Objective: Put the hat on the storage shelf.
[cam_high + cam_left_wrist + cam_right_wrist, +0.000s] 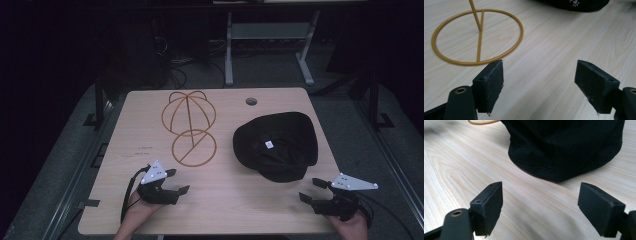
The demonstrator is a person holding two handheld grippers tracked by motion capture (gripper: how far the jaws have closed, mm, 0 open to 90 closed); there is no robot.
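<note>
High view: I'm holding my left gripper [175,181] low over the table's [230,200] near-left edge, jaws spread wide w/ nothing btwn them, just short of the gold wire hat stand [190,127]. My right gripper [312,190] is hovering at the near-right corner, jaws also gaping & empty, pointing toward the black hat [277,145], which is lying crown-down right of the stand, white label showing inside. Left gripper view: stand's ring base [477,36] is sitting flat just ahead. Right gripper view: hat's fabric [564,147] is sitting near, not touching my pads.
</note>
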